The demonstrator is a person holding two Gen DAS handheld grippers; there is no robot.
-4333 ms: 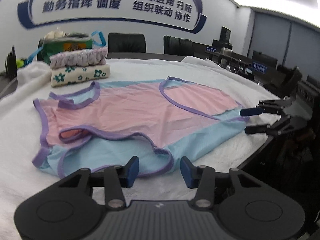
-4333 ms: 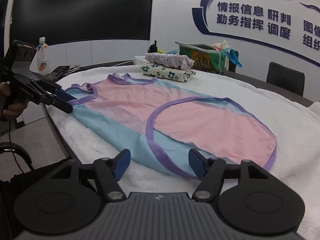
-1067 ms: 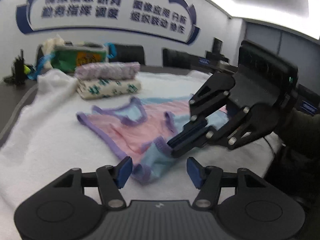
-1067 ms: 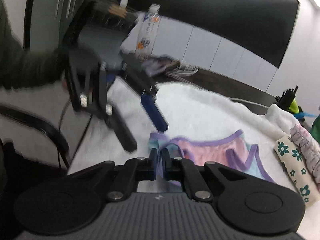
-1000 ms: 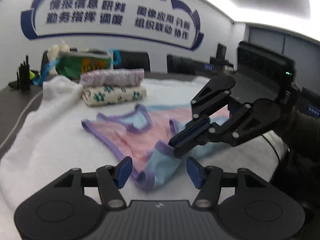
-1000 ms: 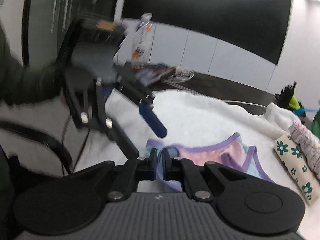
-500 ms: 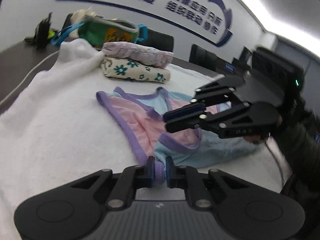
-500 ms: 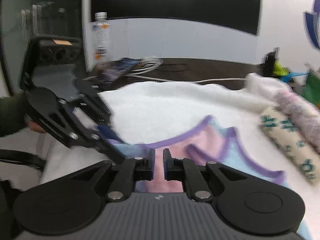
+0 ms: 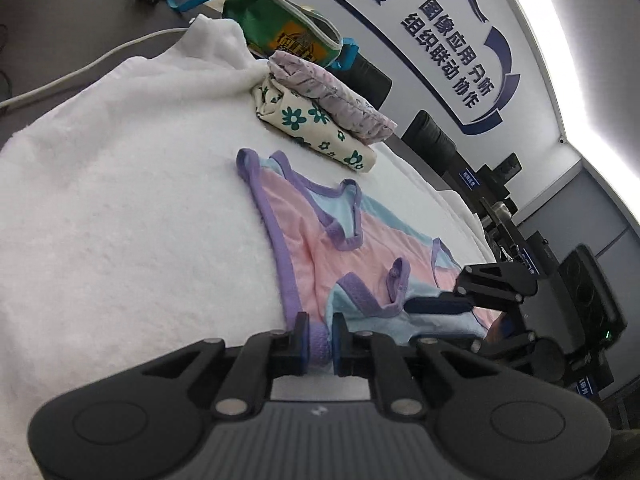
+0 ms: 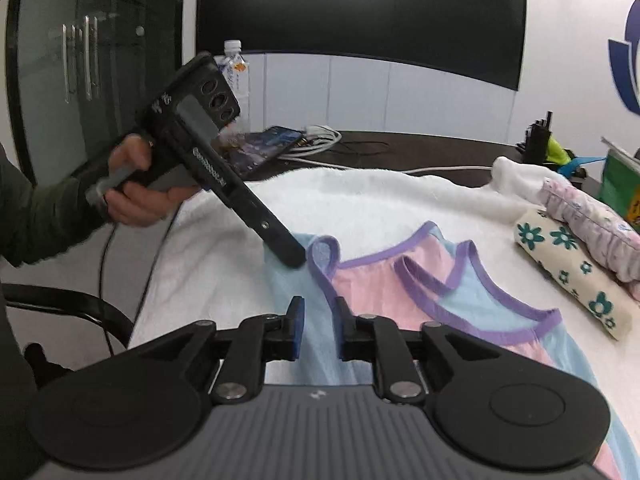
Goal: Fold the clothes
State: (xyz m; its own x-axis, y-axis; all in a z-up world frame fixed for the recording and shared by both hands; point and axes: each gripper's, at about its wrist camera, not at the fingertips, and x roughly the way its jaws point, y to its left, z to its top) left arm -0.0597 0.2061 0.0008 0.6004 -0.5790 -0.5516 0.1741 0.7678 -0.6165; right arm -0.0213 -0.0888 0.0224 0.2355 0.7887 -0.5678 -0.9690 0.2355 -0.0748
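A pink and light-blue garment with purple trim (image 9: 332, 252) lies partly folded on a white fleece cover (image 9: 120, 220). My left gripper (image 9: 319, 342) is shut on the garment's purple-trimmed near corner. My right gripper (image 10: 318, 330) has its jaws a small gap apart over the blue fabric (image 10: 316, 344), loosely around it. In the left wrist view the right gripper (image 9: 436, 305) rests on the garment's blue edge. In the right wrist view the left gripper (image 10: 294, 258) touches the garment's (image 10: 400, 284) purple loop.
A stack of folded clothes, floral (image 9: 316, 128) under lilac (image 9: 332, 92), sits at the far side with a green bag (image 9: 288, 32) behind. A water bottle (image 10: 236, 70), a phone (image 10: 260, 146) and cables lie on the dark table. Chairs stand behind.
My right gripper's jaws have parted slightly from fully shut. My left gripper stays shut on the purple corner. The garment's near half now lies folded over itself.
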